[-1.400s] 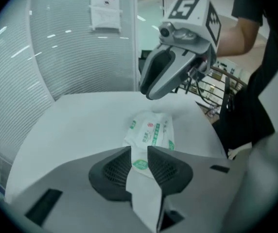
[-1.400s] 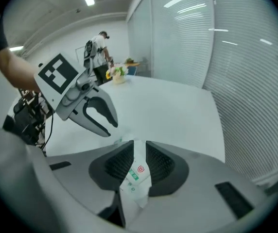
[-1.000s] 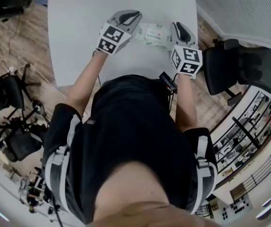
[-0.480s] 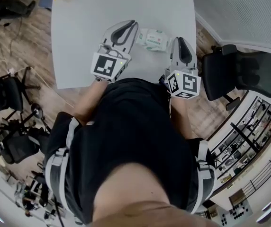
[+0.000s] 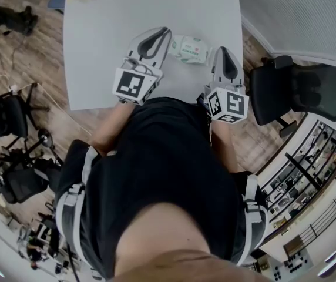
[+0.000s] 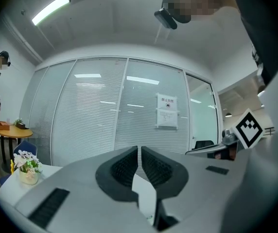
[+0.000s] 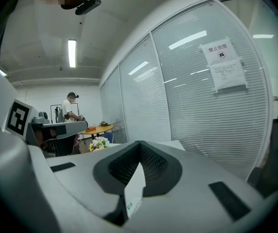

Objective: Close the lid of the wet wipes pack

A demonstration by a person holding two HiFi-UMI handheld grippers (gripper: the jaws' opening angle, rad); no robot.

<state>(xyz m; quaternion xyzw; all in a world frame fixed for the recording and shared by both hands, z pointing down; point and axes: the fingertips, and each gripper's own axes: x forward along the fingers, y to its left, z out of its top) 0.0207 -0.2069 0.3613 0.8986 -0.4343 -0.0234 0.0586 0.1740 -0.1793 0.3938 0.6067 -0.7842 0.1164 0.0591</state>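
- Head view: a white and green soft pack of wet wipes (image 5: 190, 49) lies flat on the pale grey table (image 5: 97, 28), close to the edge nearest me. I can't tell from here how its lid sits.
- The left tongs (image 5: 164, 35) are just beside the pack's left end and the right tongs (image 5: 222, 51) just beside its right end. Neither holds it. A black office chair (image 5: 297, 90) stands off the table's right side.
- Left gripper view: the left tongs (image 6: 139, 150) are together with only a thin slit between the pads and nothing in it. Beyond them is a glass wall with blinds and a paper notice (image 6: 167, 110).
- Right gripper view: the right tongs (image 7: 139, 145) have just been closing and now meet, empty. Far behind them, a person (image 7: 70, 108) stands by a round wooden table (image 7: 97, 128).
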